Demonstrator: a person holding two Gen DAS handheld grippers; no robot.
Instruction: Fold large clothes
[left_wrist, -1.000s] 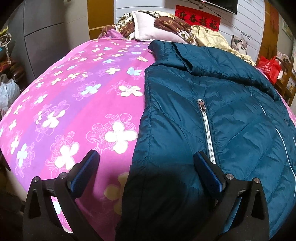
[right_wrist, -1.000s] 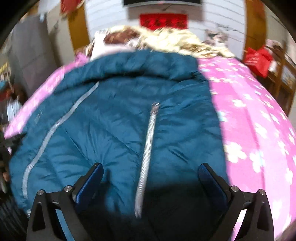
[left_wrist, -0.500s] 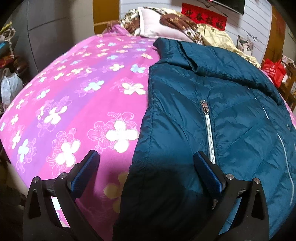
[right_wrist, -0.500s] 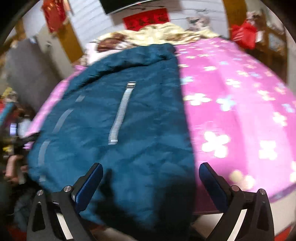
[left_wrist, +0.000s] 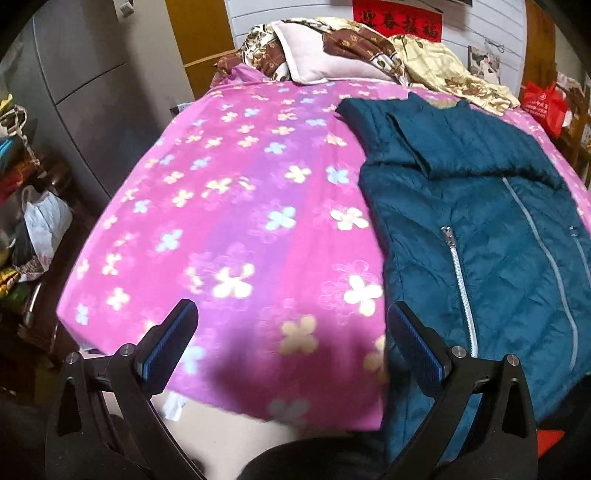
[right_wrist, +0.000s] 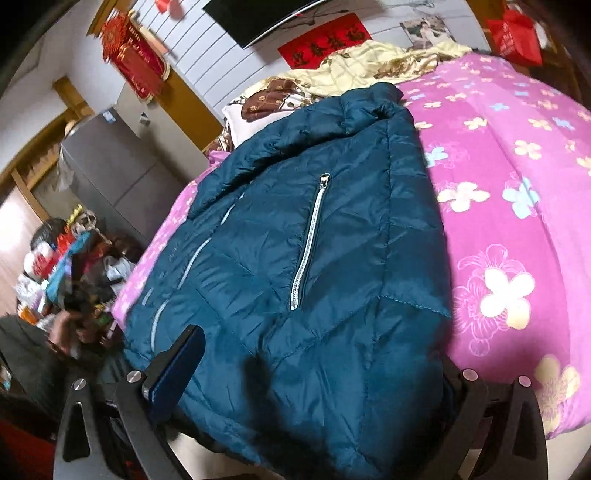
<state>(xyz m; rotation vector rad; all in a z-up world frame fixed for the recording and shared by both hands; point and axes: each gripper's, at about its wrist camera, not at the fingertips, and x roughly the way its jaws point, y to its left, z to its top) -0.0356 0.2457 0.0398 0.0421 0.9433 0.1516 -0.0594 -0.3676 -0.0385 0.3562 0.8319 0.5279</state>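
Observation:
A teal quilted jacket (left_wrist: 480, 229) lies flat on a bed with a pink flowered cover (left_wrist: 240, 206), collar toward the pillows, silver zips showing. Its hem hangs over the near edge. In the left wrist view my left gripper (left_wrist: 291, 343) is open and empty above the cover, just left of the jacket's hem; its right finger overlaps the jacket's side edge. In the right wrist view the jacket (right_wrist: 314, 258) fills the middle. My right gripper (right_wrist: 317, 373) is open low over the hem, with the hem between the fingers; its right finger is hidden behind the fabric.
Pillows and a crumpled quilt (left_wrist: 369, 51) lie at the head of the bed. A grey cabinet (left_wrist: 92, 74) and bags (left_wrist: 44, 221) stand on the floor at the left. A red bag (left_wrist: 543, 103) is at the far right.
Both grippers have pulled back toward the bed's near edge. The left view has swung left, off the jacket. The right view has tilted and now has the hem between its fingers.

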